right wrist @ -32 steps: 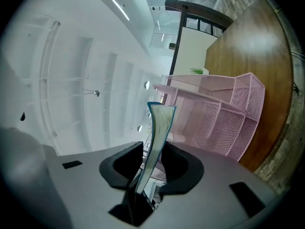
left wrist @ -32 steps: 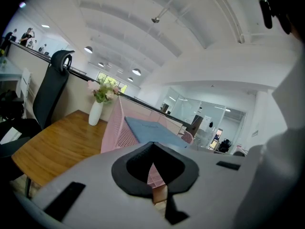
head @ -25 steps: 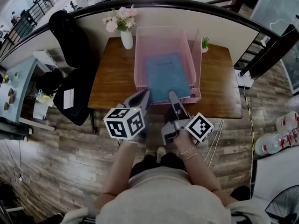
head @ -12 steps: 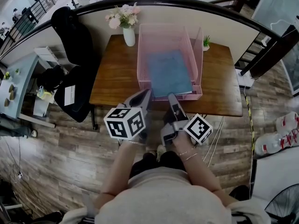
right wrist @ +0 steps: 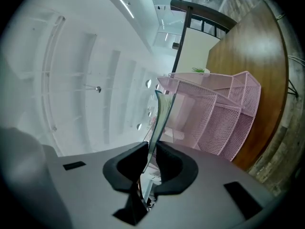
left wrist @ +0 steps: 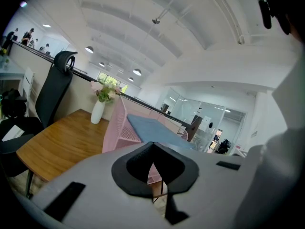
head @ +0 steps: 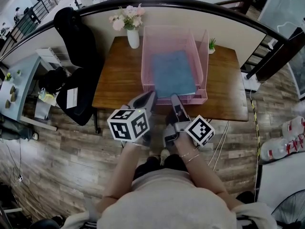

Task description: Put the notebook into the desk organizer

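Note:
A blue notebook [head: 174, 73] lies in the pink mesh desk organizer [head: 145, 56] on the wooden table [head: 116, 80], its near edge at the organizer's open front. My right gripper [head: 172, 100] is at that near edge. In the right gripper view the notebook [right wrist: 162, 111] stands edge-on between the black pads, and the jaws of the right gripper [right wrist: 150, 156] are closing onto it, with the organizer [right wrist: 224, 118] behind. My left gripper [head: 147, 98] hovers just left of it at the table's front edge. The left gripper [left wrist: 152, 147] is shut and empty and faces the notebook [left wrist: 152, 128].
A white vase of flowers [head: 132, 37] stands at the table's back left, and a small potted plant [head: 211, 44] at the back right. A black office chair [head: 76, 56] is left of the table. A dark curved railing [head: 190, 5] runs behind it.
The notebook's near edge, which stuck out past the organizer's front, now sits further in. Both grippers have stayed at the table's front edge.

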Demonstrator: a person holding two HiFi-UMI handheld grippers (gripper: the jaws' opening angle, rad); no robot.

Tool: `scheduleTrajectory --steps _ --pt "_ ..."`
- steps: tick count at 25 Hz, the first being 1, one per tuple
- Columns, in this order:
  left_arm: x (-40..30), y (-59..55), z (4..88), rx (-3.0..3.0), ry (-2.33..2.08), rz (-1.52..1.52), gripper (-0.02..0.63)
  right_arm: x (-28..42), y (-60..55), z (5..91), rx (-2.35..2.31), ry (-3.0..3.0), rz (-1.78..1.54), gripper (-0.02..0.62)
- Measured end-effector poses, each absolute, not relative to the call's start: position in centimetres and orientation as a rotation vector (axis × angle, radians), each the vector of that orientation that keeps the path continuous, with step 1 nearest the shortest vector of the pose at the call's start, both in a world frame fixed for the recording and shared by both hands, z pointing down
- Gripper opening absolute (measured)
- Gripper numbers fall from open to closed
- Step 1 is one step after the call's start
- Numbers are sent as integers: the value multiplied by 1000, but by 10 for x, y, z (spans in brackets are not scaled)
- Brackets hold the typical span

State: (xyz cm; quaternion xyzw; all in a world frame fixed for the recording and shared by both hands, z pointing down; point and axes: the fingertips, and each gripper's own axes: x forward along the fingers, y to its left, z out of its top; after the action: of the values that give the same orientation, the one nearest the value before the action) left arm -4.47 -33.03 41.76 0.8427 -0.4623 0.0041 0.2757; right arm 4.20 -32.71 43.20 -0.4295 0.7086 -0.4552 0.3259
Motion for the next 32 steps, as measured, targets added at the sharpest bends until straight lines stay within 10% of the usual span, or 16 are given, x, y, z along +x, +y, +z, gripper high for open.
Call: scheduleTrajectory --steps 32 --pt "-33 -373 415 2285 -1215 35 11 32 -381 440 -1070 1822 -1302 92"
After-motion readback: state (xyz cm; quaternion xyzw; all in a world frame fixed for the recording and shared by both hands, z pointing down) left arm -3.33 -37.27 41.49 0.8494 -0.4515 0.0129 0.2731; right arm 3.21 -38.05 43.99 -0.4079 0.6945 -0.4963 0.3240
